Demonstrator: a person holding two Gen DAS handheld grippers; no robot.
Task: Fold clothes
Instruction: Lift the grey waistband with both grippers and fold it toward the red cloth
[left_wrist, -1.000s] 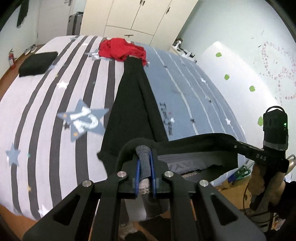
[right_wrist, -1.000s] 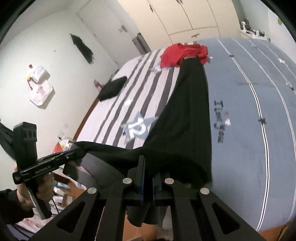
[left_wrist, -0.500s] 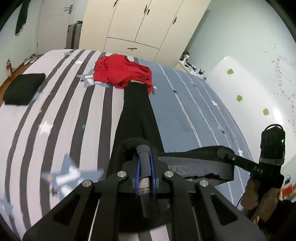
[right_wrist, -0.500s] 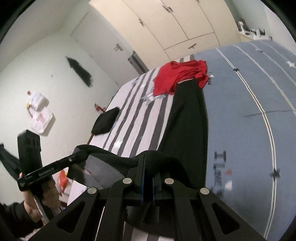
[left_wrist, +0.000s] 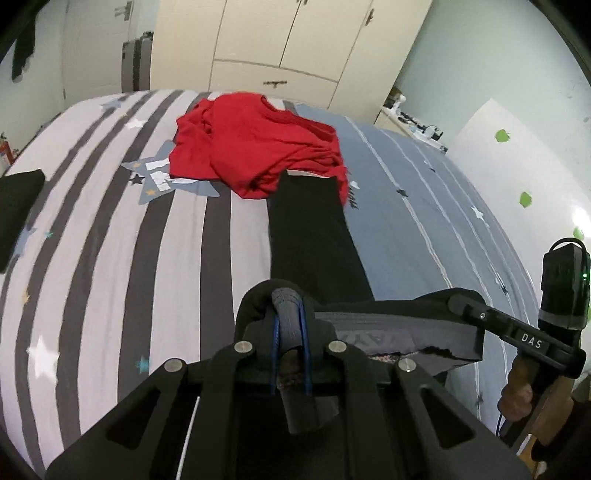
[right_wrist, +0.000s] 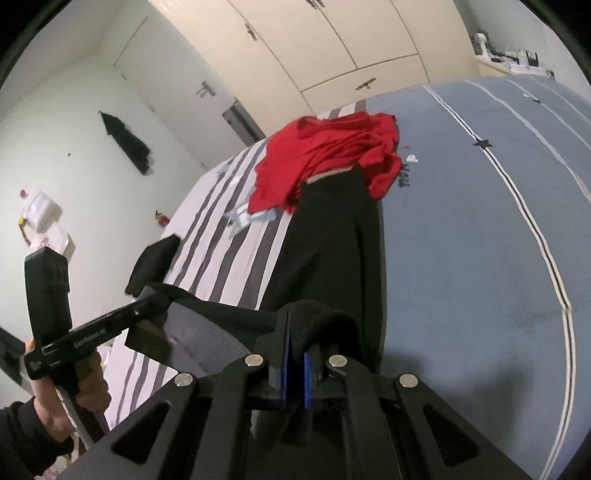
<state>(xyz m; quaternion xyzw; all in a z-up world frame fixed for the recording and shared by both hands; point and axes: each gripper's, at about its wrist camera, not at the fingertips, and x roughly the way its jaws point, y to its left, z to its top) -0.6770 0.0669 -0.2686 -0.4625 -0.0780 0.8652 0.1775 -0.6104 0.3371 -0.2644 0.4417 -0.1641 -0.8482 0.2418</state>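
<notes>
Black trousers lie lengthwise down the middle of the bed, leg ends near a red garment. My left gripper is shut on the left end of the waistband, its grey lining showing. My right gripper is shut on the right end of the same waistband and also shows in the left wrist view. The waistband is stretched between them, held above the bed. In the right wrist view the trousers run toward the red garment, and the left gripper shows at left.
The bed has a striped grey-and-white half and a blue half. A folded black item lies at the left edge. Wardrobes stand beyond the bed. A white board leans at the right.
Both grippers have carried the waistband forward over the bed toward the red garment, so the visible stretch of trousers on the bed is shorter. Both stay shut.
</notes>
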